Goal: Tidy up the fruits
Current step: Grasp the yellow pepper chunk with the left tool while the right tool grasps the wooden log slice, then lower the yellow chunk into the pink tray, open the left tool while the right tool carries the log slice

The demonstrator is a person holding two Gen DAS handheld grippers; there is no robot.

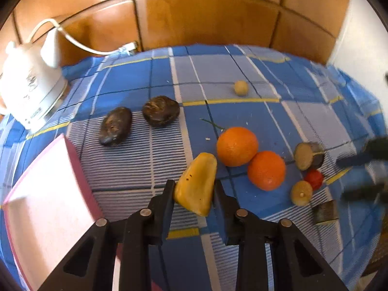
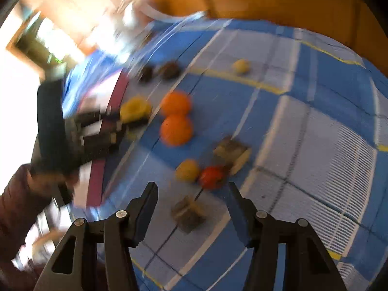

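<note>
Fruit lies scattered over the blue checked cloth (image 1: 242, 60) that covers the tabletop. My left gripper (image 1: 194, 191) is clamped on a yellow fruit (image 1: 197, 184), its black fingers (image 1: 167, 194) pressing the piece from both sides just above the cloth. Right beside it, to the left in my left view, lies a pink tray (image 1: 43, 194) with a darker rim.

Two oranges (image 1: 237, 146) sit touching each other just past the yellow fruit, the nearer one (image 1: 266, 170) lower and to the right. Beyond them to the right are a cut dark-skinned piece (image 1: 309, 155), a small red fruit (image 1: 314, 179) and a small tan fruit (image 1: 301, 192), the last two touching. A dark cube-shaped piece (image 1: 325, 212) lies nearer the edge. Two dark brown fruits (image 1: 116, 126) rest side by side further back on the left, and a lone pale round fruit (image 1: 241, 87) sits well apart at the far side. A white kettle (image 1: 31, 89) stands at the left edge with its cord trailing behind.

My right gripper (image 2: 192, 203) hangs with its jaws partly apart and holding nothing. The right view is blurred, but a dark cube piece (image 2: 189, 214) lies on the cloth between the fingers (image 2: 145, 206), which do not touch it. The red fruit (image 2: 211, 177) and tan fruit (image 2: 187, 170) lie just beyond. A dark sleeve (image 2: 17, 206) shows at the left of that view.
</note>
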